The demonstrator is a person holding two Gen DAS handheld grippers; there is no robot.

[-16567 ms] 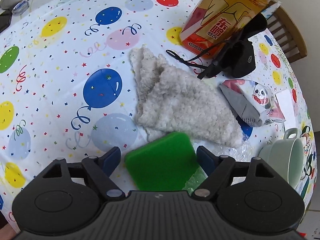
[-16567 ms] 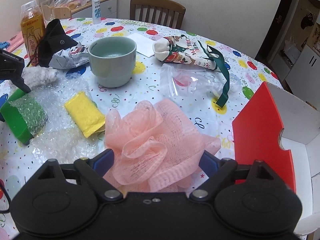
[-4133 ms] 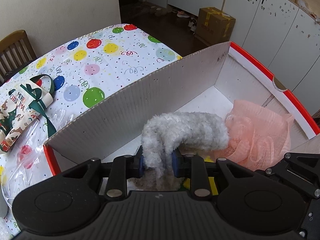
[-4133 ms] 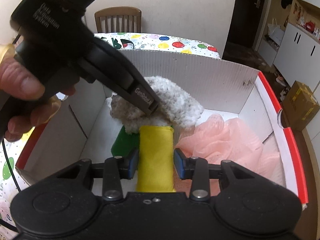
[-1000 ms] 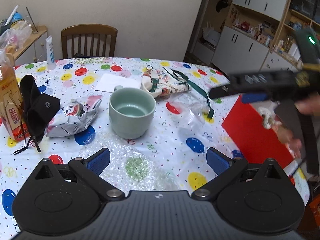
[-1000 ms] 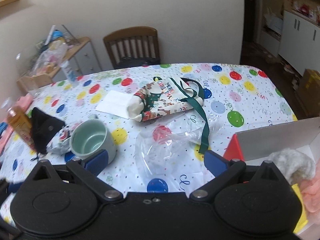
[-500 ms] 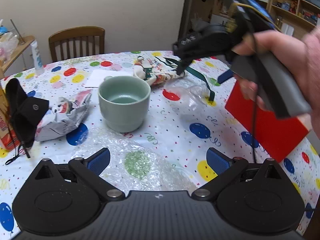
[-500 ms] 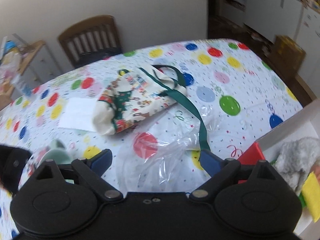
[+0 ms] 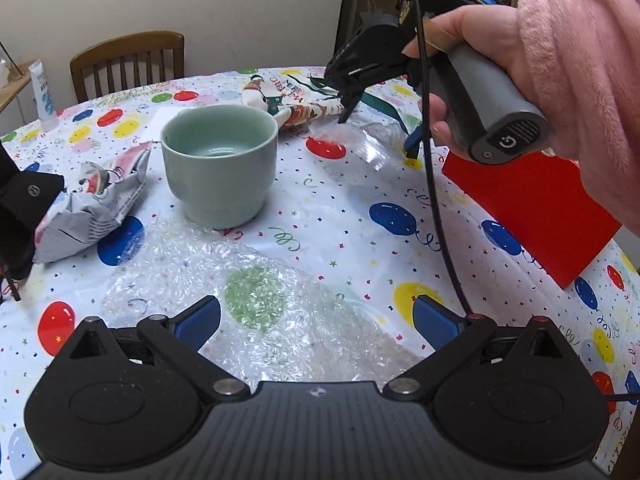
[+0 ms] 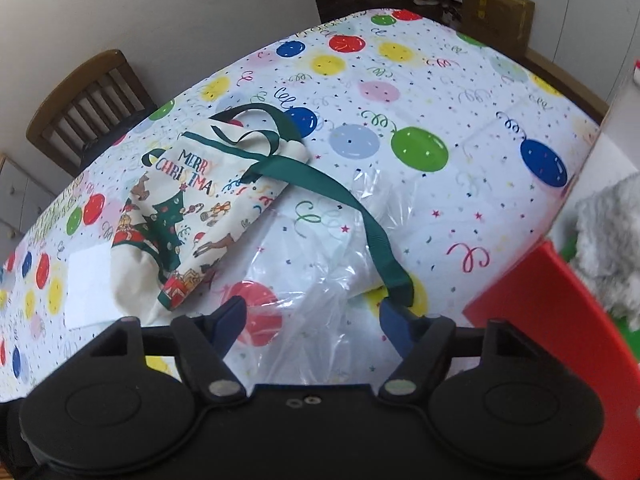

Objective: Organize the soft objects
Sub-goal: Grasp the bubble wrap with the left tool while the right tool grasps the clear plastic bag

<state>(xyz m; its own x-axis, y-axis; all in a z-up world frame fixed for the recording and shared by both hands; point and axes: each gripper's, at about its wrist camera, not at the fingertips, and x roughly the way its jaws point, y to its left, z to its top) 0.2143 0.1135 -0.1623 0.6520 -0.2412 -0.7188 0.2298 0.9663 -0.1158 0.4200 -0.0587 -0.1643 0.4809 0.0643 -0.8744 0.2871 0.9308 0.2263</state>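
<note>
1. Left gripper hangs low over the surface, blue pads spread wide, nothing between them; under it lies a crinkly sheet of bubble wrap, clear and lumpy, flat on the balloon-print cloth.
2. Just beyond the wrap stands a smooth, pale green glazed cup, round and upright; left of it a crumpled foil snack packet and a black pouch.
3. Right gripper has just been closing its jaws, though they are still parted and grasp nothing; thin, glossy, wrinkled clear plastic bag lies below and between the pads.
4. A flat dark green ribbon strap runs over that plastic from the printed cloth Christmas bag, which lies limp, farther left.
5. A hand in a fluffy pink sleeve holds the right gripper's grey handle.
6. Right edge: the red-sided cardboard box, a shaggy grey-white cloth inside it.
</note>
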